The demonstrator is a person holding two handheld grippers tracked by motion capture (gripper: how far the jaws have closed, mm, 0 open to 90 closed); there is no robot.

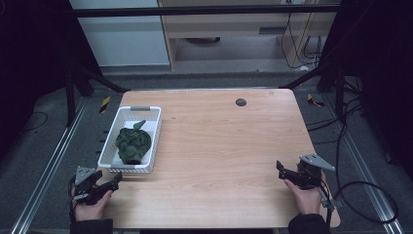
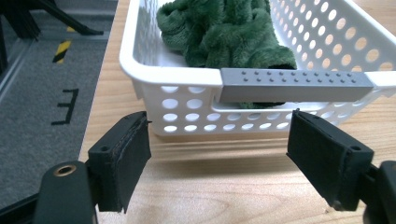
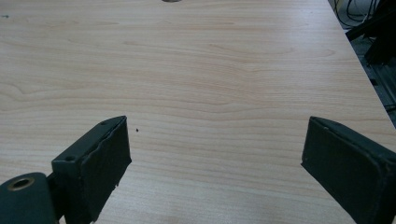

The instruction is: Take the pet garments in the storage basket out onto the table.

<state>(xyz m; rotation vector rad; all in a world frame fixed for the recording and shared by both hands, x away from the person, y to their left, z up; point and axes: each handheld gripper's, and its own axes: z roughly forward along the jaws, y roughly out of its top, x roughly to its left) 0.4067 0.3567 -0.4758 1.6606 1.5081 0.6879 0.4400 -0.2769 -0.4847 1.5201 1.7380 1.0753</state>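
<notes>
Straight ahead of the left gripper (image 2: 219, 158), fingers spread and empty, sits the white basket (image 1: 108, 148) with the green plush cloth (image 1: 133, 144) inside, running lengthwise away. Right gripper (image 1: 284, 171), also spread, waits well apart over bare tabletop (image 1: 229, 146); left looks nearer.

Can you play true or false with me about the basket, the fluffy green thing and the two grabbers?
1. The green cloth lies inside the white basket. True.
2. The left gripper is squeezing the basket's grey handle. False: its jaws are open, just short of it.
3. The right gripper is open over bare table. True.
4. The basket sits at the table's right side. False: it is at the left.
</notes>
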